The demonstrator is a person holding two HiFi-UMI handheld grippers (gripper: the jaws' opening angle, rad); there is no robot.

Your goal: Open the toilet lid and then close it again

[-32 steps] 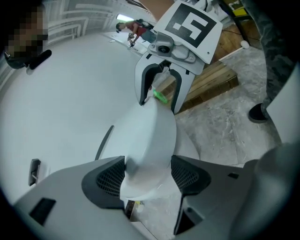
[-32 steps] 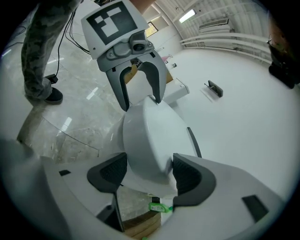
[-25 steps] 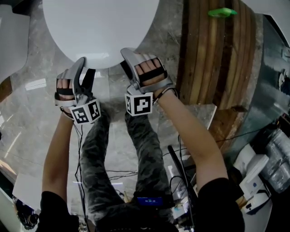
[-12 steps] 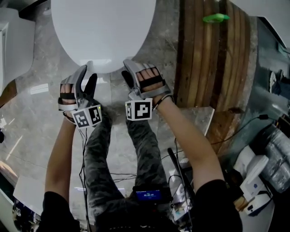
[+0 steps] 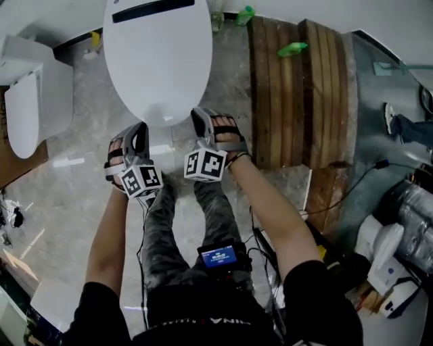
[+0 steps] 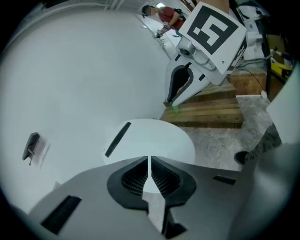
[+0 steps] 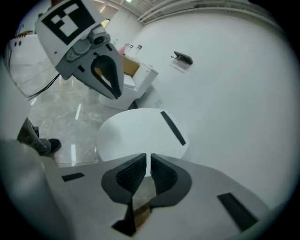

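Toilet lid [image 5: 157,61] lies shut, just left of the wooden platform [image 5: 298,94]. Smooth rigid plastic, probably light but slippery, so I'd hook under its front rim. Left tool [image 6: 149,164] and right tool [image 7: 148,161] just closed up, nothing between them.

**Item:** glossy white oval plastic toilet lid [image 5: 157,57].

**Form:** smooth, unbroken top surface. The near end is rounded and narrows. The far end is broader and squarer.

**Marking:** one narrow dark slot [image 5: 152,9] runs crosswise at the far end. Whether it sits on the lid or on the housing behind it cannot be told.

**State:** down, closed over the bowl, with no seat or bowl showing.

**Pose:** flat and level, long axis running near to far. Both gripper views show it as a low white disc [image 6: 150,140] [image 7: 136,136].

**Place:** far centre-left of the scene, above the grey marbled floor [image 5: 74,169]. The brown slatted wooden platform [image 5: 298,94] lies to its right, apart from it.
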